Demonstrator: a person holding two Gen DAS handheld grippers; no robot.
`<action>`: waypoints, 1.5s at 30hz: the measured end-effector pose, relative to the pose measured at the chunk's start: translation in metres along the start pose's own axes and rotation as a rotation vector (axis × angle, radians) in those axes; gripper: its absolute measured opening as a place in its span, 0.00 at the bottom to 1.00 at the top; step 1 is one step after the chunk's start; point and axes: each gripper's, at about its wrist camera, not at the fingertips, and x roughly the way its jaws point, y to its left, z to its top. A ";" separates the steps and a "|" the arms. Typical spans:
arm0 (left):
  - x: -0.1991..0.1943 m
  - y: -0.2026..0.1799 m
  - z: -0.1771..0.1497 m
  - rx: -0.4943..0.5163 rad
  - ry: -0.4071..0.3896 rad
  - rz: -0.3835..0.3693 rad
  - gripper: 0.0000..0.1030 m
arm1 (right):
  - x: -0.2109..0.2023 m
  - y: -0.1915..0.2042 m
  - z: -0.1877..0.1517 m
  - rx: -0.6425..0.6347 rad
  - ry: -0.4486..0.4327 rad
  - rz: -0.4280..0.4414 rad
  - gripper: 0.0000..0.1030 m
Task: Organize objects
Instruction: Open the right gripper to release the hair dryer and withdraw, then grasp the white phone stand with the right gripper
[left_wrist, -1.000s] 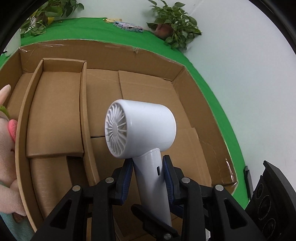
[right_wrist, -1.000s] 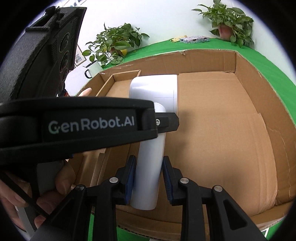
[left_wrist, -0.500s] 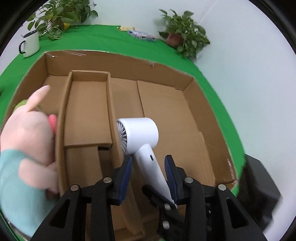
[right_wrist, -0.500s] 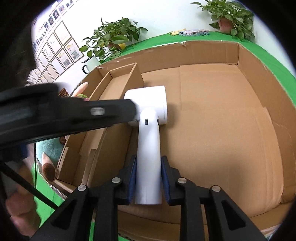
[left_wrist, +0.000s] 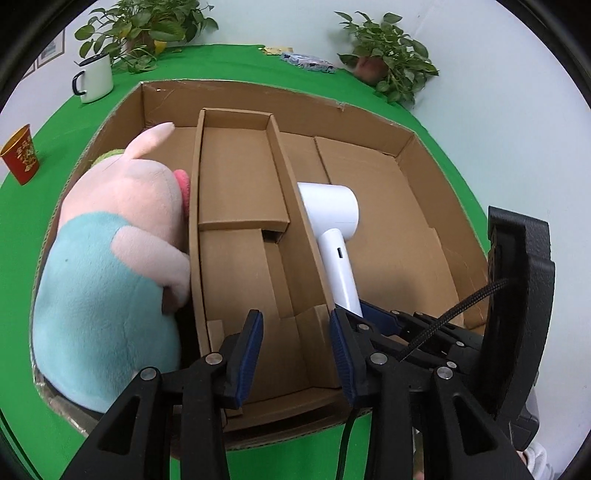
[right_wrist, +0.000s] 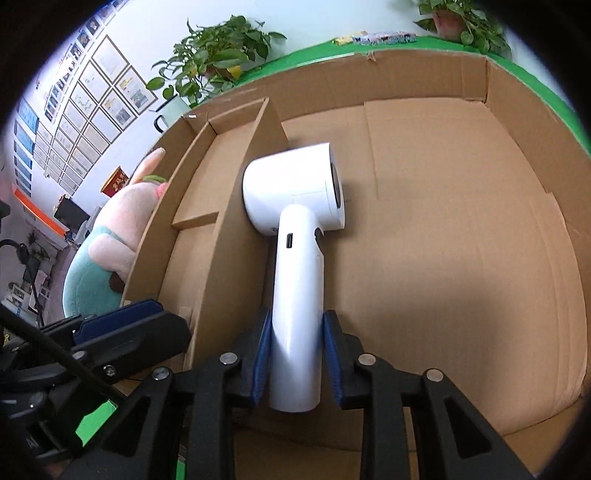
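While the right gripper (right_wrist: 295, 354) pinches the white hair dryer (right_wrist: 295, 236) by the lower handle, blue pads pressed on both sides, the dryer hangs head-far over the big right compartment of the cardboard box (left_wrist: 439, 206), just right of the tall divider wall (left_wrist: 295, 221). Head looks close to the box floor or resting on it; can't tell which.

Handling guess: hard smooth plastic shell, rigid, moderately light but top-heavy, since the barrel head sits at the far end away from the grip. Glossy round handle, so it could swivel or slip between the pads. Handle is the right place to hold; the barrel is too wide for the jaws. Grip near the handle base gives leverage against it, higher up toward the head would balance better.

Left gripper (left_wrist: 297, 354) has just been opening, jaws spread with nothing between them, only the narrow middle compartment showing in the gap. Dryer handle lies just right of its right finger, outside the jaws.

Pink and teal plush toy (left_wrist: 110, 251) fills the left compartment. White mug (left_wrist: 94, 77) and red cup (left_wrist: 20, 160) stand outside the box on the green tabletop (left_wrist: 22, 229), far left.
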 end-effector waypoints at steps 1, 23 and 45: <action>0.001 -0.001 0.001 -0.001 -0.001 0.012 0.36 | 0.000 0.000 0.000 0.001 0.005 0.003 0.26; -0.171 -0.065 -0.088 0.197 -0.669 0.164 0.99 | -0.171 0.023 -0.065 -0.164 -0.497 -0.307 0.91; -0.105 -0.040 -0.156 0.171 -0.371 0.100 0.99 | -0.136 0.020 -0.144 -0.267 -0.325 -0.049 0.99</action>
